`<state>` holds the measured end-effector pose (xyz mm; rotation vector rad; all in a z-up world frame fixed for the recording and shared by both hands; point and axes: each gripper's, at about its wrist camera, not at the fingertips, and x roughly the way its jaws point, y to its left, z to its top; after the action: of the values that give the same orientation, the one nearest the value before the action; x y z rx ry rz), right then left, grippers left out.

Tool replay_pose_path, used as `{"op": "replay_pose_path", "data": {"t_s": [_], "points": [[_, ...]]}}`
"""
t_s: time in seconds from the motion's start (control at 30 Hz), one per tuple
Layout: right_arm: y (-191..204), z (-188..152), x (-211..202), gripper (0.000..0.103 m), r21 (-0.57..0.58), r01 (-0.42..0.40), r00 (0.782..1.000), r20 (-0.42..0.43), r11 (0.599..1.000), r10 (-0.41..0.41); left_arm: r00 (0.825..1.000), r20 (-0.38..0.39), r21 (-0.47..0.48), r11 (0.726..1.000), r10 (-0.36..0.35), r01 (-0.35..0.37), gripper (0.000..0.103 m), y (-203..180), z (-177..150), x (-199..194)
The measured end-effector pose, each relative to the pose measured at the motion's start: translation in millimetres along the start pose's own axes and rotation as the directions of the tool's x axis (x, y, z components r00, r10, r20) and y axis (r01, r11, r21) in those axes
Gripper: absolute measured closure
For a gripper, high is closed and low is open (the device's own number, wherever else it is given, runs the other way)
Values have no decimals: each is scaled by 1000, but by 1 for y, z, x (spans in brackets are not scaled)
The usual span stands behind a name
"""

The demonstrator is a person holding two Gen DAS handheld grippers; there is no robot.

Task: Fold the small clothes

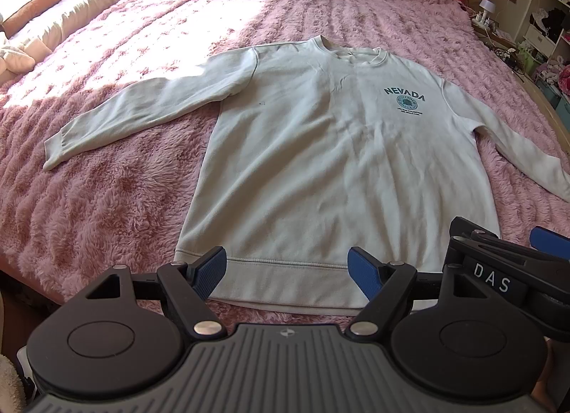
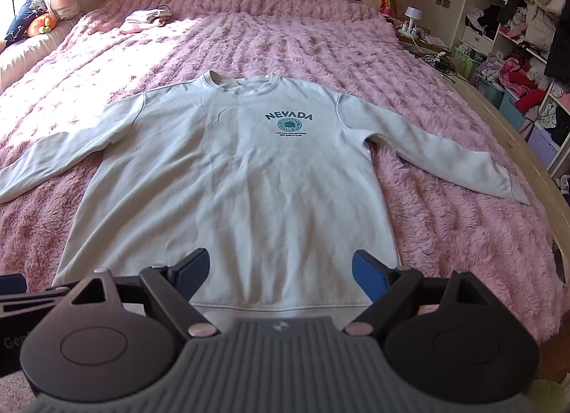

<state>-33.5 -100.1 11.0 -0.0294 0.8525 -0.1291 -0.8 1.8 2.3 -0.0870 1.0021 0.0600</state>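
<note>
Sweatshirt (image 2: pixel 228 181) lies flat, face up on the bed (image 2: pixel 445 235); my left gripper (image 1: pixel 286 270) and right gripper (image 2: pixel 279 275) hover spread above its hem, so I'd pinch each sleeve cuff first

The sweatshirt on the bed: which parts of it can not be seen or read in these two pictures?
- Sweatshirt hem middle: right wrist view, hidden behind the right gripper.
- Left cuff: right wrist view, cut by the frame edge.
- Small print under NEVADA: both views, too small.
</note>
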Motion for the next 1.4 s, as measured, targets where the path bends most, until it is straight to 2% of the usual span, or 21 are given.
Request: {"op": "replay_pose_path", "data": {"t_s": [1.4], "points": [[2, -2, 6, 20, -6, 1, 1000, -18, 1000, -1, 1000, -17, 8, 1000, 7, -6, 12, -3, -1, 7]]}}
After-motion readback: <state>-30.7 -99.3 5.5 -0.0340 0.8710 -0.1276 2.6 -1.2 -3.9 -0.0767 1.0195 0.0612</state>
